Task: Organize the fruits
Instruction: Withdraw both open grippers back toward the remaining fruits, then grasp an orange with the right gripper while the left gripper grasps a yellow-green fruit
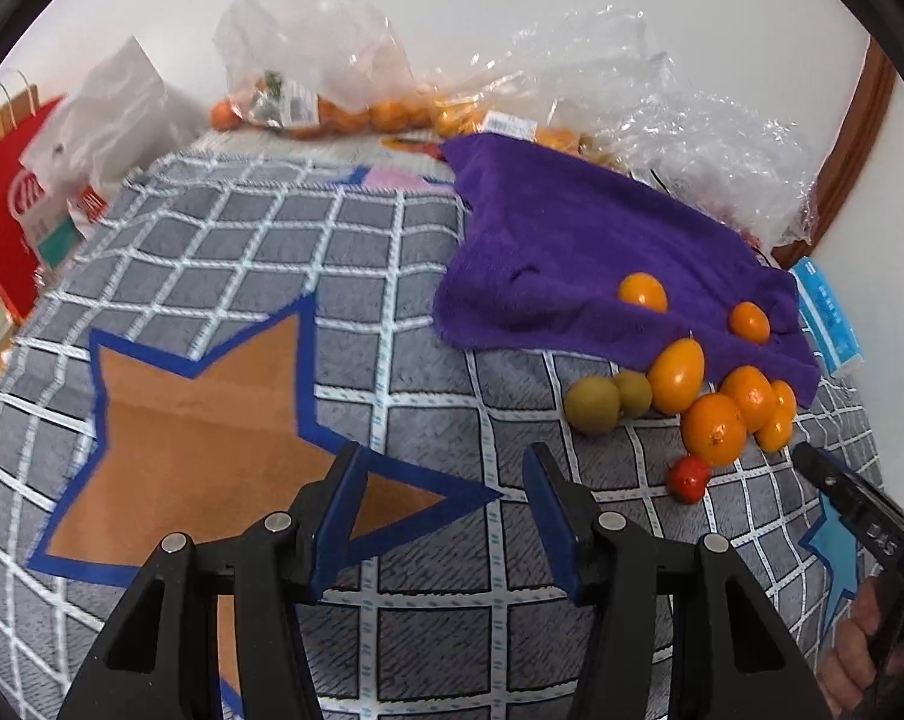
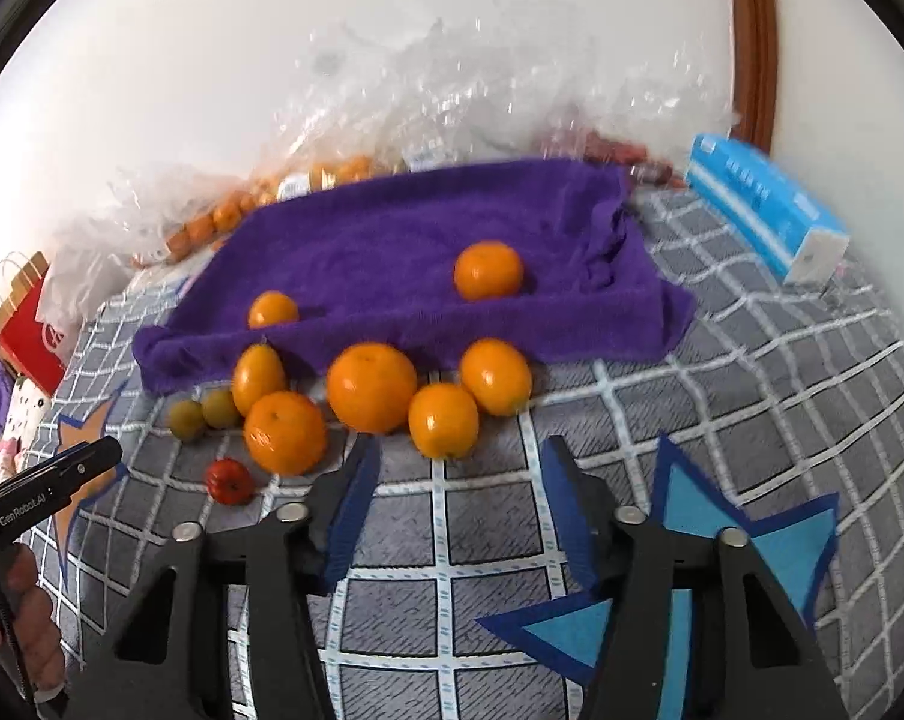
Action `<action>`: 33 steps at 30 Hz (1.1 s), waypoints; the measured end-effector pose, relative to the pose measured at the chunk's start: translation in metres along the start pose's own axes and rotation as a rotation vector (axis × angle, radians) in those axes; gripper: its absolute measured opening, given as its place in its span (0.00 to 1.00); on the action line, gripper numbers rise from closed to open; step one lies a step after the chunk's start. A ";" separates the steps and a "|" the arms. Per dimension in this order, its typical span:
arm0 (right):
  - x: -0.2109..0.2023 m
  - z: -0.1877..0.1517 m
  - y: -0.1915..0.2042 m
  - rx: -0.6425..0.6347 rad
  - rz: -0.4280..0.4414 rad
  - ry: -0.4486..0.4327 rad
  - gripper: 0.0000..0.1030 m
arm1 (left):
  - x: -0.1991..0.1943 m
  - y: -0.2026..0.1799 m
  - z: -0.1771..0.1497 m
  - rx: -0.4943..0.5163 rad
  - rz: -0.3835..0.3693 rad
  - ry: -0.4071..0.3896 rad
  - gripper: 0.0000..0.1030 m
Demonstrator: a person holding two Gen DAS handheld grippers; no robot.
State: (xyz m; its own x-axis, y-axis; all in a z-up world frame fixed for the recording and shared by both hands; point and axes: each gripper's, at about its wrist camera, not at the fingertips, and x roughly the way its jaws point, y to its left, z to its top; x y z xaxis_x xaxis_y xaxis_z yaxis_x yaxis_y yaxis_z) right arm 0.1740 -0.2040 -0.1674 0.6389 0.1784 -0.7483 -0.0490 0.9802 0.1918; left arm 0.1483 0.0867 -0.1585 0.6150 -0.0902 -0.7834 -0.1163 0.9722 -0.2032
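A purple towel [image 2: 392, 240] lies on the checked blanket, also in the left wrist view [image 1: 572, 240]. Two oranges [image 2: 488, 270] [image 2: 272, 309] sit on it. In front of its near edge lie several oranges [image 2: 371, 387], two small green fruits [image 2: 203, 414] and a small red fruit [image 2: 229, 480]. The same pile shows in the left wrist view [image 1: 713, 429]. My right gripper [image 2: 458, 456] is open and empty just in front of the oranges. My left gripper [image 1: 443, 462] is open and empty over the blanket, left of the pile.
Clear plastic bags of oranges [image 1: 332, 108] lie against the far wall. A blue box [image 2: 770, 210] sits at the right. A red paper bag [image 1: 8, 210] stands at the left edge. The blanket [image 1: 272, 252] has star patterns.
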 end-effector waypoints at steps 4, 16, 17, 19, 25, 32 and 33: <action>0.011 -0.001 -0.004 -0.001 0.005 0.010 0.42 | 0.006 0.000 -0.004 0.010 0.005 -0.004 0.49; 0.037 0.011 0.007 -0.053 0.004 0.027 0.42 | 0.006 -0.007 -0.007 0.068 0.009 -0.023 0.52; 0.037 0.011 0.006 -0.052 0.005 0.029 0.39 | 0.005 -0.007 -0.006 0.062 -0.002 -0.017 0.51; 0.035 0.010 0.006 -0.055 0.021 0.029 0.31 | 0.002 -0.006 -0.003 0.035 -0.080 0.001 0.51; 0.019 -0.004 0.003 -0.068 0.024 0.022 0.31 | 0.004 -0.033 0.006 0.085 -0.106 0.005 0.51; 0.008 -0.018 -0.003 -0.100 0.035 0.009 0.31 | 0.030 -0.055 0.014 0.108 -0.126 0.046 0.41; 0.007 -0.020 -0.003 -0.101 0.039 0.007 0.31 | 0.032 -0.055 0.013 0.105 -0.129 0.045 0.39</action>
State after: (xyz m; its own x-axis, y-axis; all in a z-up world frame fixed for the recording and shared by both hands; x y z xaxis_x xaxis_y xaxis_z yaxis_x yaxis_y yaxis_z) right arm 0.1636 -0.2039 -0.1857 0.6293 0.2171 -0.7462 -0.1512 0.9760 0.1565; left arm 0.1849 0.0334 -0.1645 0.5841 -0.2225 -0.7806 0.0448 0.9691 -0.2426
